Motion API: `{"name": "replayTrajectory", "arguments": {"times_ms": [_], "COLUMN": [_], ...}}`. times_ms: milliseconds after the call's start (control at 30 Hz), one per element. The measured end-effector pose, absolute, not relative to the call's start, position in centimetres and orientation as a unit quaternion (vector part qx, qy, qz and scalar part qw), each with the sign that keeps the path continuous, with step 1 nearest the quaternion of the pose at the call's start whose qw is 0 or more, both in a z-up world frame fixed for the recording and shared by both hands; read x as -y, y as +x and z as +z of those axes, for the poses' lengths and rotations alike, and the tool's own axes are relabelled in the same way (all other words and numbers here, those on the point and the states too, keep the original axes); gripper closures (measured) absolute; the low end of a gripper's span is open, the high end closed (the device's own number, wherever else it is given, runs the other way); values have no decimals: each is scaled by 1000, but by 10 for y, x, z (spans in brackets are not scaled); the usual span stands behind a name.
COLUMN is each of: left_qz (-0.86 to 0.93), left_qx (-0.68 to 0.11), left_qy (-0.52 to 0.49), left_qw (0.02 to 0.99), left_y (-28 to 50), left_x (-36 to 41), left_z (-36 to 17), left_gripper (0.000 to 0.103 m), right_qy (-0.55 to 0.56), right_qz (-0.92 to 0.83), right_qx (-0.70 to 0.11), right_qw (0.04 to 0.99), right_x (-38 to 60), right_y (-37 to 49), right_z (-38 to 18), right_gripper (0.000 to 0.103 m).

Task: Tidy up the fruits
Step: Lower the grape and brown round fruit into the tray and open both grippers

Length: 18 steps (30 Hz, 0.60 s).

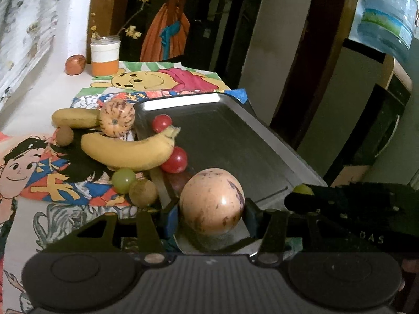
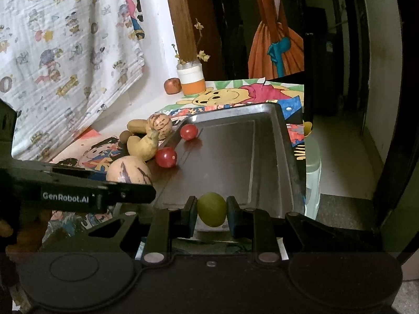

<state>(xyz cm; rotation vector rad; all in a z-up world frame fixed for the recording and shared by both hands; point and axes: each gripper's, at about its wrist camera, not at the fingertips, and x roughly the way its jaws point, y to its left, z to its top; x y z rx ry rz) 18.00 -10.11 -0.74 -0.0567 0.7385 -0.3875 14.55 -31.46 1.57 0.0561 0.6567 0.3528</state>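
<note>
Cartoon-printed cloth covers my table, steel tray on top. My left gripper clamps the smooth, firm peach-coloured fruit across its middle; my right gripper pinches a soft, slippery green grape at the tray's near edge.

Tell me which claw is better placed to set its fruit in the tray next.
Probably the right claw: its green grape hangs over the tray floor. The left claw holds its peach-coloured fruit at the corner.

left wrist: close, down-forward | right wrist: same (both share tray)
</note>
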Motion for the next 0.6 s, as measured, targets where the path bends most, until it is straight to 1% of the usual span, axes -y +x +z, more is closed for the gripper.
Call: {"name": "replayTrajectory", "arguments": {"times_ms": [433, 467, 600], "left_qz": [-182, -186, -190], "left_qx": [-353, -354, -354], "left_qy": [-12, -14, -16], "left_qw": [918, 916, 916], "left_y": [175, 175, 174], "left_x": [106, 106, 107], "left_z": [-9, -9, -9], "left_gripper": [48, 46, 45], "right_qy": [26, 27, 26], "right_qz": [159, 159, 157], "right_qx": [-327, -328, -327], "right_qw": [931, 931, 932], "right_x": [315, 316, 316], "right_y": [148, 147, 146], "right_z": [9, 8, 8], "right_gripper": [77, 77, 76]}}
